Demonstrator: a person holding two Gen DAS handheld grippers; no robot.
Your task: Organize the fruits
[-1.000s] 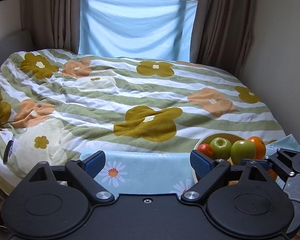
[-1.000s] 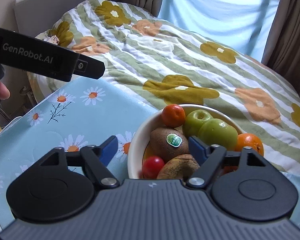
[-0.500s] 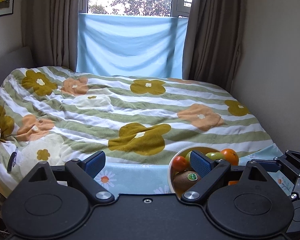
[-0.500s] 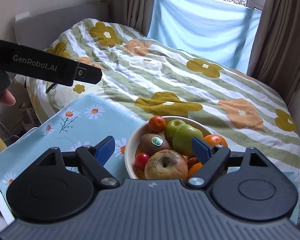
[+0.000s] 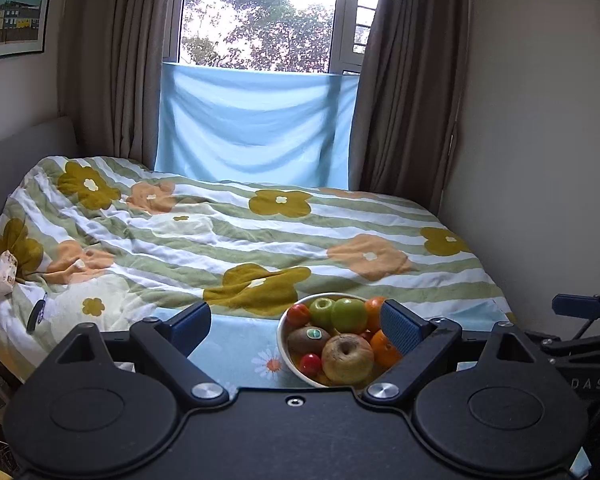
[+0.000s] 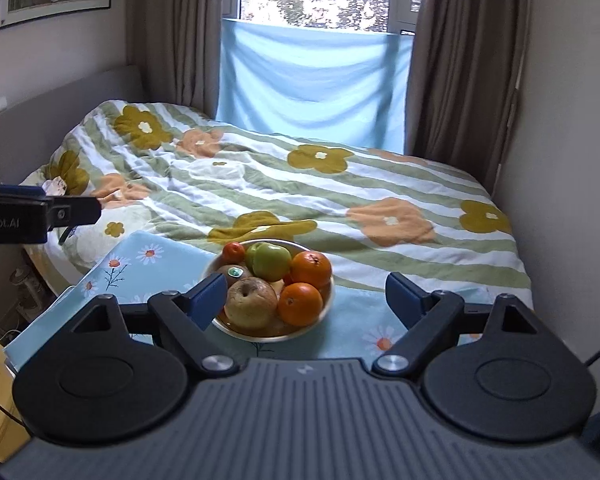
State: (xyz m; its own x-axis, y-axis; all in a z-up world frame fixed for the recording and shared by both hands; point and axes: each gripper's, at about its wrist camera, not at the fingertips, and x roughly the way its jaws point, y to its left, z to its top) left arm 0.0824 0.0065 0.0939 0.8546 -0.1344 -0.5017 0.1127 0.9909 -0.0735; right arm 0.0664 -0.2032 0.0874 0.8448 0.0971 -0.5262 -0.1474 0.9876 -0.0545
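Left wrist view is showing the left gripper (image 5: 296, 326) gaping wide, gripping nothing; the right gripper (image 6: 306, 294) likewise (both hovering). The fruit bowl (image 6: 327, 300) is sitting on the daisy cloth (image 6: 148, 256) near the bed's (image 6: 380, 192) edge.

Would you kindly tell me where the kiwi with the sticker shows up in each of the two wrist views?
Left wrist: the kiwi lies at the bowl's left side, right of centre, just inside the right finger.
Right wrist: the kiwi peeks out above the left finger, left of centre.
Shared landmark: the brownish apple beside it, toward the camera.
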